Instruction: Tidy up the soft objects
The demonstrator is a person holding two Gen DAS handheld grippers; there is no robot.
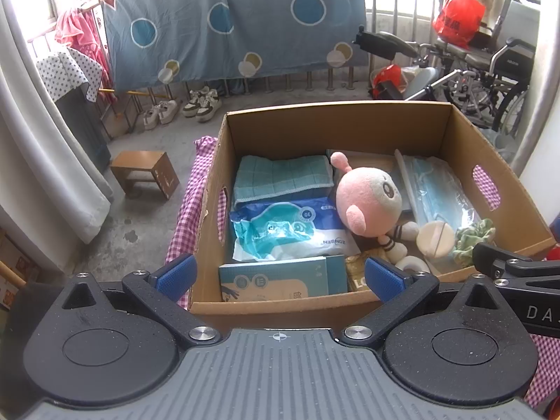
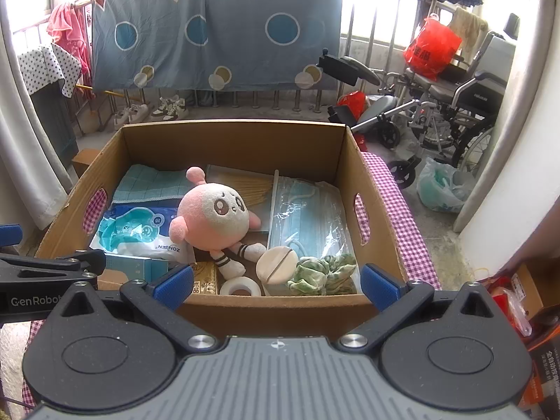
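A cardboard box point(image 1: 336, 119) point(image 2: 231, 140) stands on a pink checked cloth. Inside lie a pink plush doll point(image 1: 367, 197) point(image 2: 215, 217), a folded teal towel point(image 1: 281, 176) point(image 2: 150, 183), a blue and white wipes pack point(image 1: 287, 229) point(image 2: 140, 232), a bag of blue face masks point(image 1: 437, 189) point(image 2: 308, 217), a green scrunchie point(image 1: 474, 236) point(image 2: 320, 274), a round cream puff point(image 1: 435, 239) point(image 2: 276, 260) and a tape roll point(image 2: 239, 287). My left gripper point(image 1: 280, 276) hangs open at the box's near left edge. My right gripper point(image 2: 278, 281) is open over the near right edge. Both hold nothing.
A teal carton point(image 1: 280, 278) and a gold packet point(image 1: 357, 273) sit at the box's near wall. On the floor are a small wooden stool point(image 1: 143, 171), shoes point(image 1: 199, 103), a wheelchair point(image 2: 455, 105) and a plastic bag point(image 2: 439, 187). A patterned sheet point(image 1: 231, 24) hangs on the railing behind.
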